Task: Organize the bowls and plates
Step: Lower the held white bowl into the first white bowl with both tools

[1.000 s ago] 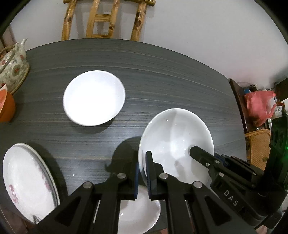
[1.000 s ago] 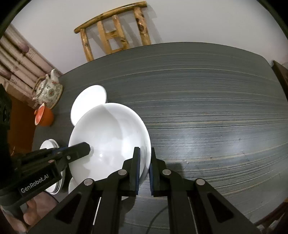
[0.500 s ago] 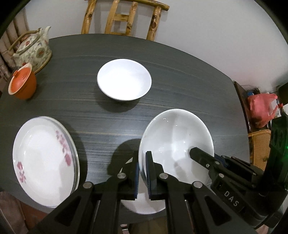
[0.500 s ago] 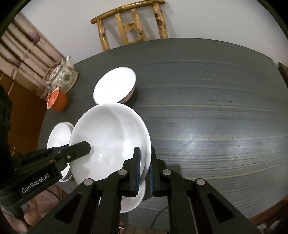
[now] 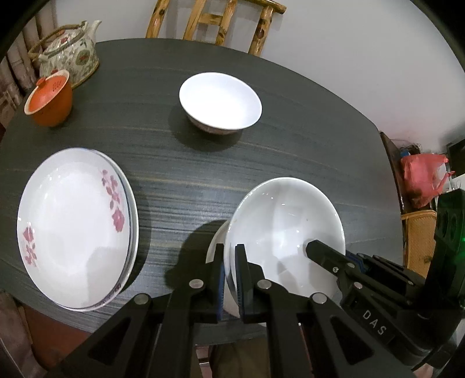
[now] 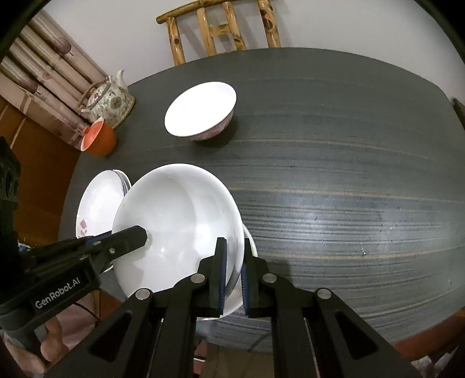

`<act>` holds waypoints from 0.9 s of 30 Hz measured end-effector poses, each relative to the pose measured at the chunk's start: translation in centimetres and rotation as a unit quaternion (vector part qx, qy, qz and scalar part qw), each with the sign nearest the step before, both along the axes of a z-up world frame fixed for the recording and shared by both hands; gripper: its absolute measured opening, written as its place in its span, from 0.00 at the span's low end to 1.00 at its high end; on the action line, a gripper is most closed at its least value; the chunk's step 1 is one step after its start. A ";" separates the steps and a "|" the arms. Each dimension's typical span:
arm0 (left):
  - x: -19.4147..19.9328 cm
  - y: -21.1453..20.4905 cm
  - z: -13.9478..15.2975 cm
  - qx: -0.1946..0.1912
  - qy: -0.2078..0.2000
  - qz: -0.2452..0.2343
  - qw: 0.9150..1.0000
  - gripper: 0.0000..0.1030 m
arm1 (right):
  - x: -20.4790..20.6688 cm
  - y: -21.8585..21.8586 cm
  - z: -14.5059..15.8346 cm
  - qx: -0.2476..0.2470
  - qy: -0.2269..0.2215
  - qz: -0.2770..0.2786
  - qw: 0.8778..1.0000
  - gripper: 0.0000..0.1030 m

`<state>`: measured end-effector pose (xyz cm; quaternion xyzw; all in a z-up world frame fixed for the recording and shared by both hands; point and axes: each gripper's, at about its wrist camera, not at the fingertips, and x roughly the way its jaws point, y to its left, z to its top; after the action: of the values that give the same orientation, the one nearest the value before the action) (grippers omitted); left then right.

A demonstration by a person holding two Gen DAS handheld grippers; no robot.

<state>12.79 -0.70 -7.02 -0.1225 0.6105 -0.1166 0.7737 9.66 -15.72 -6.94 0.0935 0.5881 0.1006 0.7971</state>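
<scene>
both tongs, left (image 5: 229,273) and right (image 6: 233,270), clamp the empty white bowl's (image 5: 286,221) rim, above another dish (image 6: 250,241)

I hold a large white bowl (image 5: 286,229) tilted above another white dish (image 6: 250,241); a smaller bowl (image 5: 220,101) sits mid-table, and flowered plates (image 5: 72,229) lie stacked left.

Both cams ride the grippers, tilted steeply down and close over the near edge of the dark table (image 5: 290,122). Left view looks in from the left, right view from the right; both share the big white bowl (image 5: 287,224), small bowl (image 6: 200,109), teapot (image 6: 109,99) and chair (image 5: 215,20).
</scene>
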 end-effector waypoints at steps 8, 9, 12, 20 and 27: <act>-1.0 0.0 -1.4 0.004 0.009 0.002 1.000 0.06 | -0.8 0.6 -1.1 -0.003 0.011 0.004 1.000 0.09; -1.0 0.0 -1.5 0.007 0.009 0.002 1.000 0.06 | -0.9 0.6 -1.2 -0.003 0.011 0.004 1.000 0.09; -1.3 -0.2 -1.8 0.016 0.006 -0.001 1.000 0.06 | -1.1 0.7 -1.2 -0.008 0.008 0.005 1.000 0.09; -1.6 -1.2 -1.9 0.045 -0.011 -0.004 0.999 0.06 | -1.4 1.0 -1.8 -0.015 0.008 0.008 1.000 0.10; -2.1 -1.9 -1.9 0.076 -0.033 -0.006 0.997 0.06 | -1.6 1.0 -2.4 -0.004 0.014 0.006 1.000 0.11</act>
<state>10.65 -2.58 -8.94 -0.0556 0.5921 -0.0784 0.8001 8.04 -14.68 -9.34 0.0878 0.5998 0.1020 0.7888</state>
